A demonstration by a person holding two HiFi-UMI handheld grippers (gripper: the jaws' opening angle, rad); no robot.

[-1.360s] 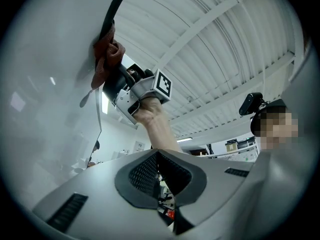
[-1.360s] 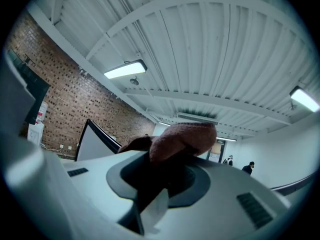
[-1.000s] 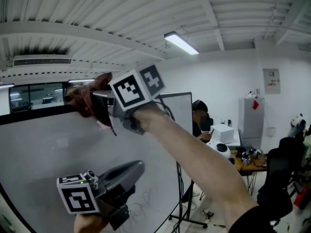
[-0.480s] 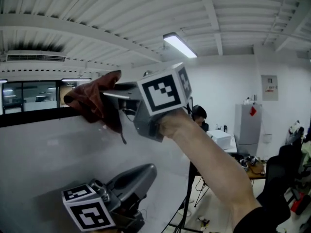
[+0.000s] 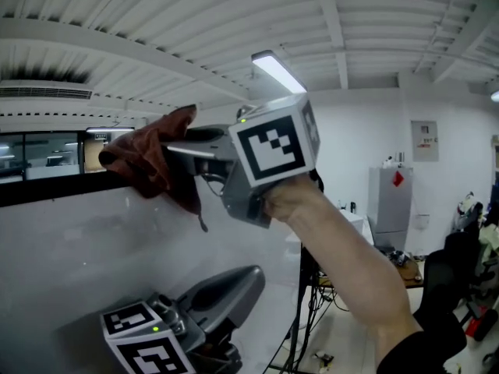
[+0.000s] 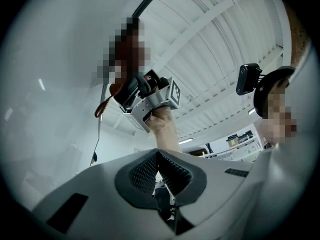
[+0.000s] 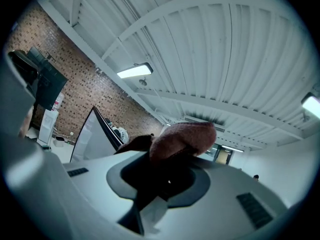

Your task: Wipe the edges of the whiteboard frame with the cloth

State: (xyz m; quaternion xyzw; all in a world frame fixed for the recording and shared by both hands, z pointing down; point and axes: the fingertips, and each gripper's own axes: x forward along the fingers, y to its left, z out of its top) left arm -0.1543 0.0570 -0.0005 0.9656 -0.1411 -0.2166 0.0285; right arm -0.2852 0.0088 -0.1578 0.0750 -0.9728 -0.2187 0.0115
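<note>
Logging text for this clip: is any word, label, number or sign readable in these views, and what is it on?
No text can be read in any view.
Wall notice: print too small to read.
Red tag on the grey cabinet: too small to tell whether it has print.
Marker cubes, upper and lower: black-and-white square patterns only, no letters or numbers.

Right gripper (image 5: 187, 145) raised, clamping reddish-brown cloth (image 5: 152, 162) at whiteboard frame (image 5: 47, 191) top edge, left gripper (image 5: 245, 280) low
</note>
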